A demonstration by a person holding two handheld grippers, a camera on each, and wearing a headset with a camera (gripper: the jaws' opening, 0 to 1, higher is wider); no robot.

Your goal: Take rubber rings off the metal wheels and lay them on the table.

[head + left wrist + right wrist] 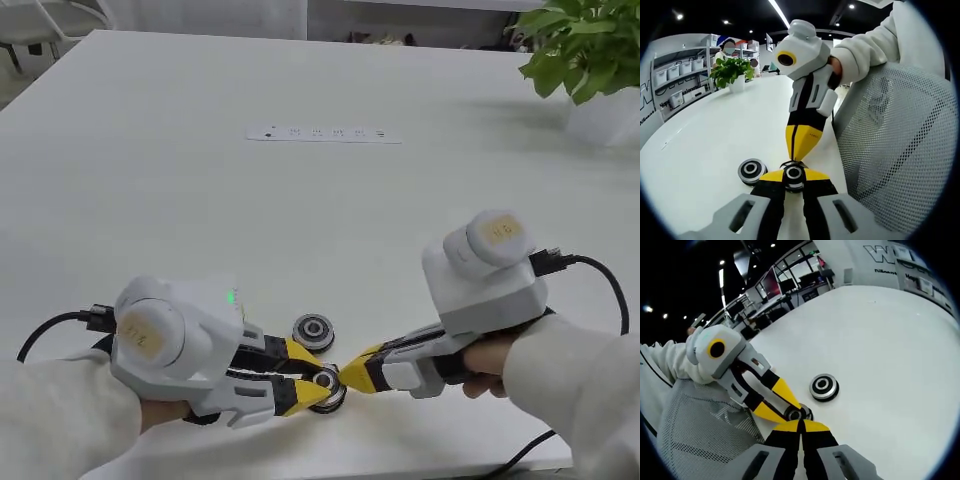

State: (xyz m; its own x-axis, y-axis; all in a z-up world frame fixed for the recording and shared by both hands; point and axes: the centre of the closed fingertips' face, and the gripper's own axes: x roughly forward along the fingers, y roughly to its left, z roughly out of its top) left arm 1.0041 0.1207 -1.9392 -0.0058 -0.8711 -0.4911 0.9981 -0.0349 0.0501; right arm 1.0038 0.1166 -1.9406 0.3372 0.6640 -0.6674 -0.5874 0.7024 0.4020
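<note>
**Two tongs meeting at a wheel near the front edge of the surface**

The white surface [300, 200] carries everything. A grey mesh chair [900, 140] stands just off its near edge, behind the person's pale sleeves. At the far right corner a green plant [580, 45] sits in a white pot, well apart from the work. A flat white power strip [323, 134] lies across the middle of the surface, also well apart. Nothing lies between these and the work area.

The left tongs [793, 175] lie low over the surface, and their two yellow tips are clamped on either side of a small metal wheel [799, 413], which rests at the front edge of the surface. The right tongs [800, 424] point at the left tongs from the opposite side. Their yellow tips are pressed together with no gap, and their point touches the rim of the held wheel. Whether any rubber is caught between them cannot be told. A black cable [600, 270] trails from the back of the right tongs.

A second wheel [313, 330] lies flat just beyond the held one, apart from both tongs. A dark rubber ring [743, 166] sits around its rim.
</note>
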